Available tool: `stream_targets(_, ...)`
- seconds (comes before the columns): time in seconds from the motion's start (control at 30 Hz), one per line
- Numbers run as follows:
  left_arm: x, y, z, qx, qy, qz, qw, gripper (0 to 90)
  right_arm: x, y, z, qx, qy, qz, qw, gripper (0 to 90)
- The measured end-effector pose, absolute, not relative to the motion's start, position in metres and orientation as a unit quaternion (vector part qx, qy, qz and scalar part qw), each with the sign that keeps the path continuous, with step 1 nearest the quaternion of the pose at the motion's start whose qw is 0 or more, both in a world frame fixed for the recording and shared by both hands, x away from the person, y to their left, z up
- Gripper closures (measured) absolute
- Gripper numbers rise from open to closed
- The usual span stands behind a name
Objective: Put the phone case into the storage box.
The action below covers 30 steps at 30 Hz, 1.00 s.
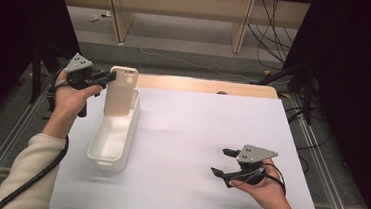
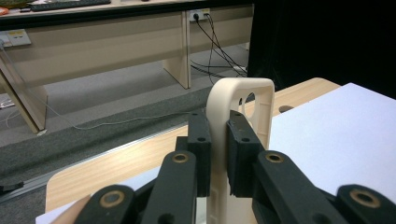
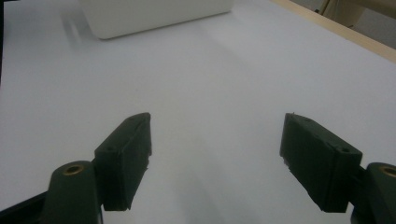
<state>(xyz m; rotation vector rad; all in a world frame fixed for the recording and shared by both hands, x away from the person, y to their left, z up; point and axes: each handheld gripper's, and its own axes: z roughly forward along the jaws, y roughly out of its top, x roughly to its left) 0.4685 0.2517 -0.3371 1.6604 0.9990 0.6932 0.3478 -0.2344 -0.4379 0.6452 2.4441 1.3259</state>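
Person's left sleeve point(image 1: 28, 165) enters at 7 o'clock. Left gripper point(image 1: 109, 77), at 10 o'clock, is clamped on a cream phone case point(image 1: 121, 90) held upright over the far end of a white bin point(image 1: 113, 139). Right gripper point(image 1: 221, 161), at 4 o'clock, hovers with jaws spread wide and empty above the white-covered desk point(image 1: 196, 130).

Wooden table point(image 1: 205, 85) bears white sheet point(image 1: 195, 150), white bin point(image 1: 113, 139).
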Motion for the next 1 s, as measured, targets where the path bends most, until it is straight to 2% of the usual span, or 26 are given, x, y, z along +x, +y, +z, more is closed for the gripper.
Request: stream_targets(1.0, 0.4782, 0.2514, -0.3438, 0.693, 0.416, 0.289, 0.514, 81.5, 0.3480, -0.2345, -0.4380, 0.225, 0.845, 0.465, 0.142, 25.9)
